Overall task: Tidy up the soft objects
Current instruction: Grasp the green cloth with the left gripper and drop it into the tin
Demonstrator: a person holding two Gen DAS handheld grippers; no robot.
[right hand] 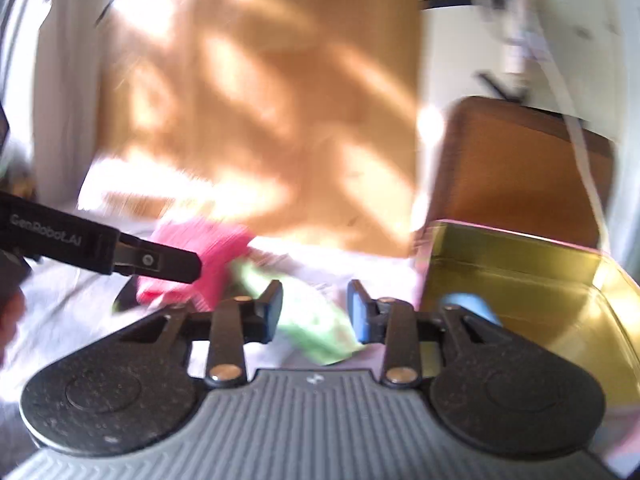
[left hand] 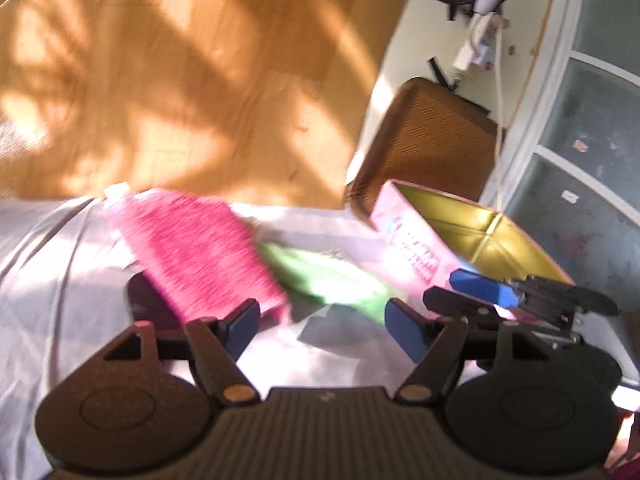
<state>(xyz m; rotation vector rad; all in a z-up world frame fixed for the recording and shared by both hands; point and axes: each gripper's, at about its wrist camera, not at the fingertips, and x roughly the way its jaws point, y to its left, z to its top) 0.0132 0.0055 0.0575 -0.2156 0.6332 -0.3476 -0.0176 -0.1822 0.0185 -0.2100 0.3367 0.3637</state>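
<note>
A pink knitted cloth [left hand: 200, 248] lies on the white sheet [left hand: 60, 280], with a green cloth [left hand: 332, 276] beside it on the right. A pink box with a gold inside [left hand: 480, 236] stands open to the right. My left gripper [left hand: 324, 328] is open and empty just short of both cloths. In the right wrist view my right gripper [right hand: 314, 312] is open over the green cloth [right hand: 316, 332], beside the gold box [right hand: 540, 280]. The pink cloth [right hand: 200, 260] lies further left, partly behind the left gripper's finger [right hand: 160, 262]. A blue object [right hand: 472, 308] shows inside the box.
A wooden board [left hand: 200, 80] stands behind the sheet. A brown wicker chair [left hand: 432, 144] stands behind the box. A white cord [left hand: 500, 100] hangs by the wall. The right gripper's blue fingers [left hand: 484, 292] reach in at the box edge.
</note>
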